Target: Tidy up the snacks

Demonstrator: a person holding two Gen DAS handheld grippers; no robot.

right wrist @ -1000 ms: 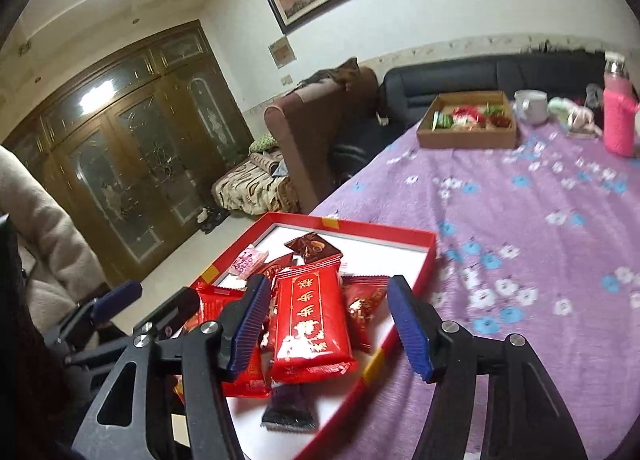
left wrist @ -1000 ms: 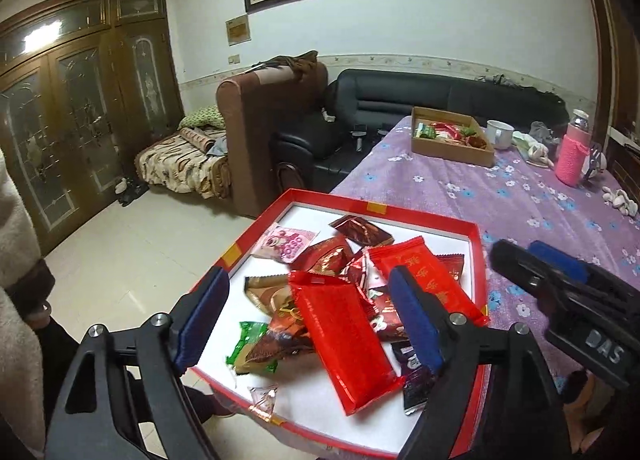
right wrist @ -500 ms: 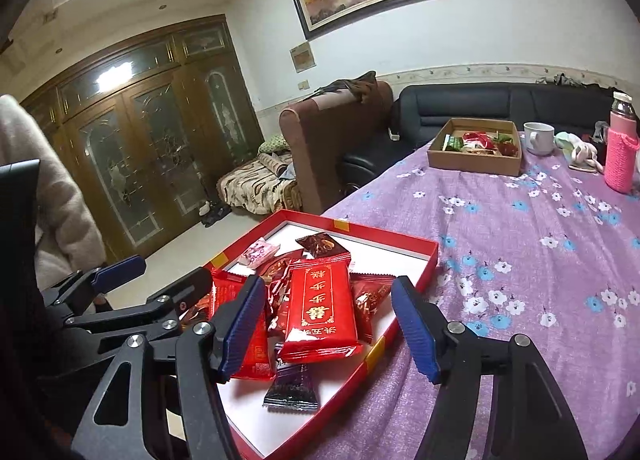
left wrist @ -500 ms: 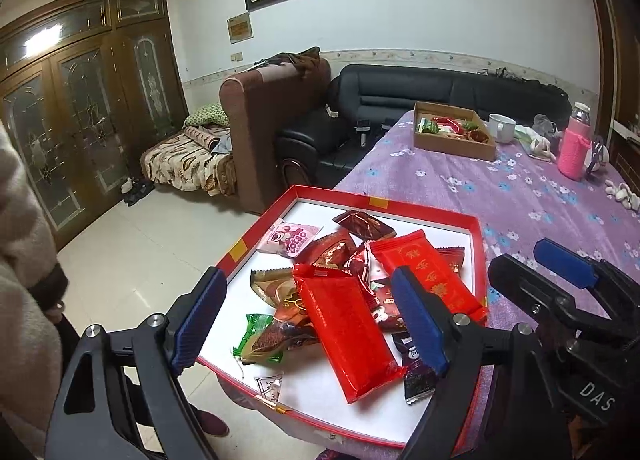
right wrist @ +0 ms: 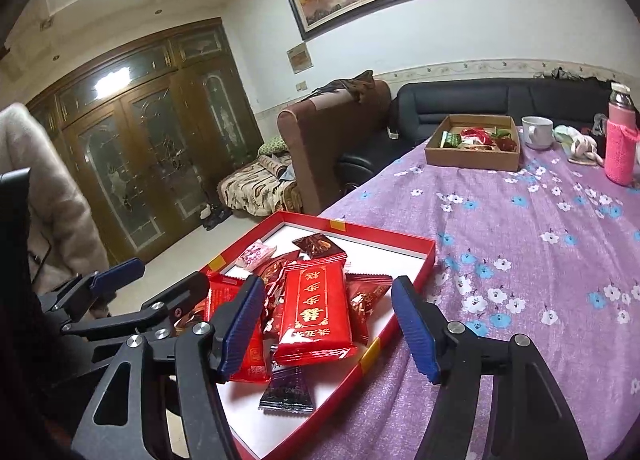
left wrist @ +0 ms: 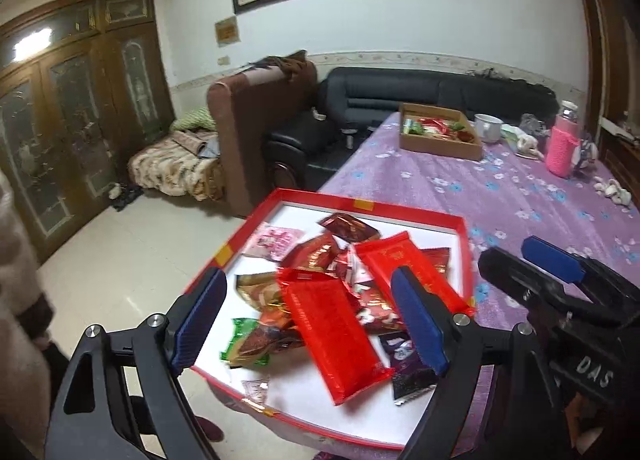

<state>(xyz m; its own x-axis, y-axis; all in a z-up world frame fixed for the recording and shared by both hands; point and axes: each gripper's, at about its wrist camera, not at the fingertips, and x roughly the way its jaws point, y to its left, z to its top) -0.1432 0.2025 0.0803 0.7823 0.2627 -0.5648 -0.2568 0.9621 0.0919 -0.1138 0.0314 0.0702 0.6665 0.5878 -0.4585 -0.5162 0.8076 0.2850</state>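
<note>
A purple flowered cloth [right wrist: 520, 260] is covering the surface, which is taking up most of the right side of both views. At its near corner a shallow red box [left wrist: 460, 221] with a white floor is lying, one edge reaching out past the surface over the pale floor. The snacks are sitting piled in this box — two long red packets on top, one [left wrist: 332, 336] lying toward the near rim in the left wrist view and one with gold characters [right wrist: 316, 312] lying in the middle in the right wrist view. Around them smaller wrappers are lying: a dark red one [left wrist: 350, 227] toward the far rim, a pink one [left wrist: 274, 242] by the left wall, a green one [left wrist: 242, 344] and a dark purple one [right wrist: 288, 384] near the front.

At the far end of the surface a brown cardboard tray [right wrist: 472, 159] is holding more snacks, well apart from the red box, with a white mug [right wrist: 537, 131] and a pink-sleeved bottle [right wrist: 620, 147] beside it.

The left hand-held gripper [left wrist: 310, 324] is hovering above the pile with its jaws standing wide and nothing between the pads. The right hand-held gripper [right wrist: 330, 330] is hanging over the gold-lettered packet — jaws apart at a medium spread, gripping nothing.
</note>
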